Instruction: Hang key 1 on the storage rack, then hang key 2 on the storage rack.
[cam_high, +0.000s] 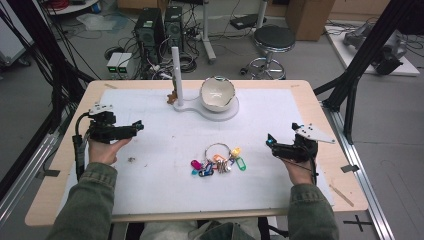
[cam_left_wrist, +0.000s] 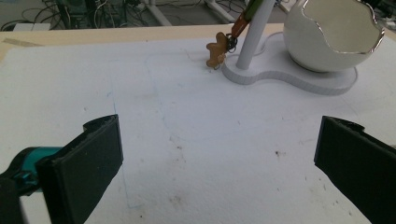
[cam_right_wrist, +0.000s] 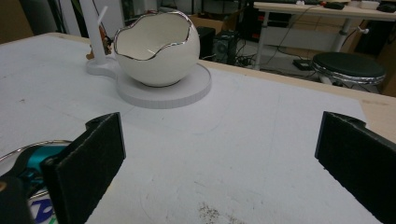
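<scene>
While both hand-held grippers gape empty | key bunch (cam_high: 220, 159) between them | eggshell bowl (cam_high: 218, 93) beyond

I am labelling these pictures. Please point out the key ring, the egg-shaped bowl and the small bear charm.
key ring (cam_high: 218, 148): high view, on the metal loop.
egg-shaped bowl (cam_right_wrist: 159, 65): right gripper view, on its white outer wall.
bear charm (cam_left_wrist: 216, 50): left gripper view, on its body.

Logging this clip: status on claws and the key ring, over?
Left claw and right claw open, empty. Key ring flat on the mat between them, untouched. Nothing between either claw and the keys.
</scene>
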